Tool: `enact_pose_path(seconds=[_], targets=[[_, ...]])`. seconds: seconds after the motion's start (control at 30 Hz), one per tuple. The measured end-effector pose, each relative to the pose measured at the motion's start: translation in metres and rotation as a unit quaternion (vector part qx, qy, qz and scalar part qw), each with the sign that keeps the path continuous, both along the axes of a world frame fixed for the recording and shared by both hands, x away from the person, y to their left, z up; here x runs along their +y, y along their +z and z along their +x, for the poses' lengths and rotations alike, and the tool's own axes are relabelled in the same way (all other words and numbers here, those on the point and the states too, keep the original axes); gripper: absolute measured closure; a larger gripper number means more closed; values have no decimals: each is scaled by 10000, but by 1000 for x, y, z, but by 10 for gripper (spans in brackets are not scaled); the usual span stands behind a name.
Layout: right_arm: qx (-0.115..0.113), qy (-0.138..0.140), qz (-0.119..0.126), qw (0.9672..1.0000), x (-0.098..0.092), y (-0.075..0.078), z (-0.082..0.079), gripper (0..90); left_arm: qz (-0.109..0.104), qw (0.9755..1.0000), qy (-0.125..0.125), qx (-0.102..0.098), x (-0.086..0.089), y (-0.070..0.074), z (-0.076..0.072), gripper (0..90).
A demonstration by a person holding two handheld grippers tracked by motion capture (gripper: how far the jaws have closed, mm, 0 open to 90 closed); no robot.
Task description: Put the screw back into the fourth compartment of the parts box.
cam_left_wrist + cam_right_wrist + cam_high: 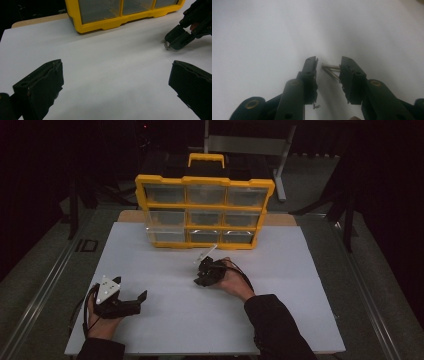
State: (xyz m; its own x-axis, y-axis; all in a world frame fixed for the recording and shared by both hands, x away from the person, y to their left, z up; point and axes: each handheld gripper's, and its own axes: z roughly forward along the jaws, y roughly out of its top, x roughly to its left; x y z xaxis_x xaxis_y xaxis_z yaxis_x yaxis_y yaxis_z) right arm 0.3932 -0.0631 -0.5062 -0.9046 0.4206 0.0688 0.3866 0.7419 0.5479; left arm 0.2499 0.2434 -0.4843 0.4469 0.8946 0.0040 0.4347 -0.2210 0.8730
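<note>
Two brass-coloured screws (331,70) lie crossed on the white table top, between the jaws of my right gripper (328,61). Their heads are against the right jaw, and a gap shows between their tips and the left jaw. In the high view the right gripper (201,279) points down at the table just in front of the yellow organiser case (205,182). The left gripper view shows it at the upper right with a screw (166,46) at its tips. My left gripper (116,66) rests near the front left of the table (131,291), jaws wide open with nothing between them.
The yellow case (100,25) stands upright at the back of the white board (280,320), its clear compartments facing me. A yellow handle (206,159) tops a dark box behind it. A wooden edge (37,20) shows past the board.
</note>
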Motion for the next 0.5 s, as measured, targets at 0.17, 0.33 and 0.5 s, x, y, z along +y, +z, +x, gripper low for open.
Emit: enact_pose_path(seconds=[0.17, 0.33, 0.5], targets=[[66, 32, -105, 9999, 0, -1, 0, 705, 7, 10000, -5, -1, 0, 0, 0, 5], [130, 127, -156, 9997, 3, -1, -1, 752, 15, 10000, -4, -1, 0, 0, 0, 5], [18, 221, -302, 9993, 5, -2, -4, 772, 6, 10000, 16, 0, 0, 0, 0, 6]])
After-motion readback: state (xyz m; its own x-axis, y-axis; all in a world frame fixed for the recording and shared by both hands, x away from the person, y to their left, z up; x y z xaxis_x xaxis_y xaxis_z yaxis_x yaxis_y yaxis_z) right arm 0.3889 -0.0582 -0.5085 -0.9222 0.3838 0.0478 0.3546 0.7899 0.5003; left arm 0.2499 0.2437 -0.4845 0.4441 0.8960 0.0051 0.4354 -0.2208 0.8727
